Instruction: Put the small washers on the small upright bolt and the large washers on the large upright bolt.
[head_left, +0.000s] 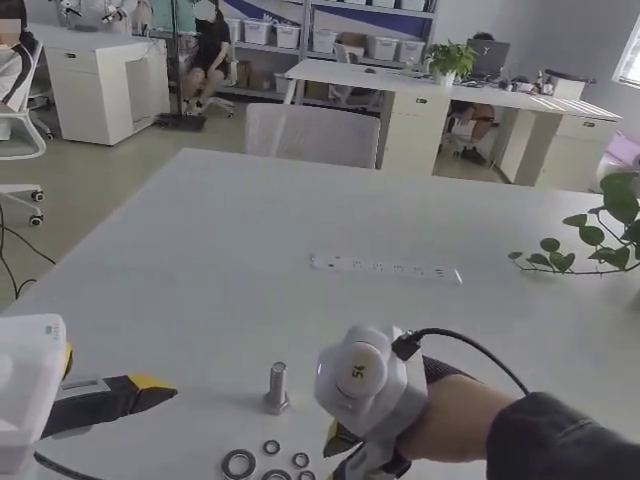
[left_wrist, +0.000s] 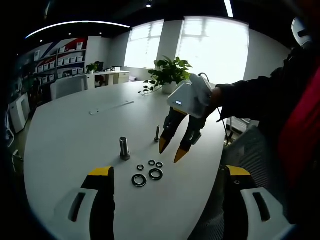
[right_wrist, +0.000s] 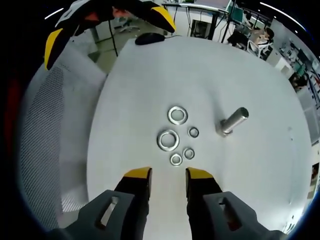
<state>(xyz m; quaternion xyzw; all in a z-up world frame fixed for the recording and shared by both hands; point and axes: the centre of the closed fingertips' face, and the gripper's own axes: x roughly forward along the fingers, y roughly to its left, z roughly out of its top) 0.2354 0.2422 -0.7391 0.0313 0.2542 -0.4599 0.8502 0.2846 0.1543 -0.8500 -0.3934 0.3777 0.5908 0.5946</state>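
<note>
Over the washers (right_wrist: 160, 140), right claw (right_wrist: 168, 174) nose-down

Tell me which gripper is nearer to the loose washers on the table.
Right. The right gripper hovers just above the washers, open jaws pointing down at them. The left gripper is off to their side, farther away, also open.

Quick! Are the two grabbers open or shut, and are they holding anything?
Left gripper: jaws wide open, holding nothing.
Right gripper: jaws open a little, holding nothing.
</note>
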